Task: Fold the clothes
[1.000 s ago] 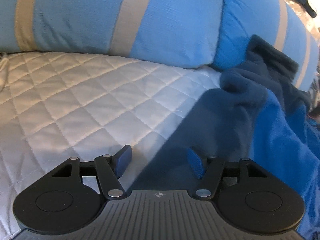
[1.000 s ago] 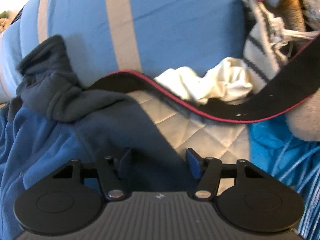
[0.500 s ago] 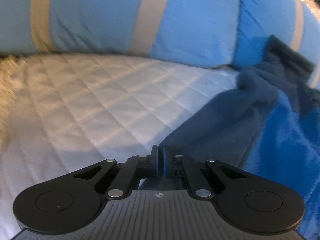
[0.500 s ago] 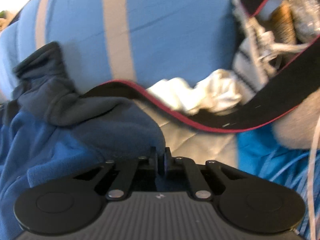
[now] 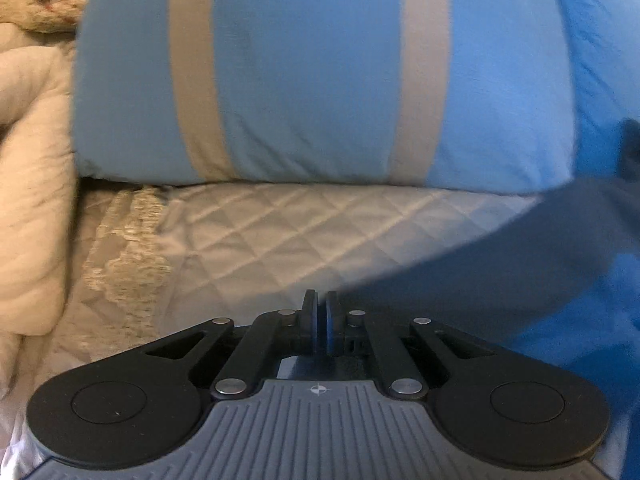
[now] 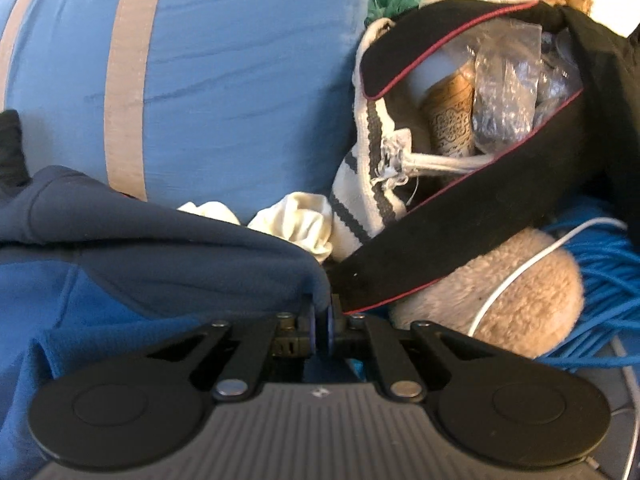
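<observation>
A fleece garment, bright blue with a navy band (image 5: 500, 272), lies on the quilted bedcover (image 5: 260, 240). In the left wrist view it fills the right side, and its navy edge runs straight into my left gripper (image 5: 320, 312), which is shut on it. From the right wrist the same garment (image 6: 140, 248) covers the left half of the view. A navy corner of it is pinched in my right gripper (image 6: 322, 316), whose jaws are closed with cloth bunched over them. The stretch of cloth between the two grippers is out of sight.
Light-blue pillows with beige stripes (image 5: 304, 72) stand just behind the garment. A beige comforter (image 5: 28, 200) is piled at far left. To the right are a black bag with red piping (image 6: 460, 216), a crumpled white cloth (image 6: 300, 224), a plush toy (image 6: 500, 296) and blue cable (image 6: 608, 280).
Both grippers were open over the garment's navy edge a second ago and have shut on it. Since then the left has swung left and the right has swung right with the cloth.
</observation>
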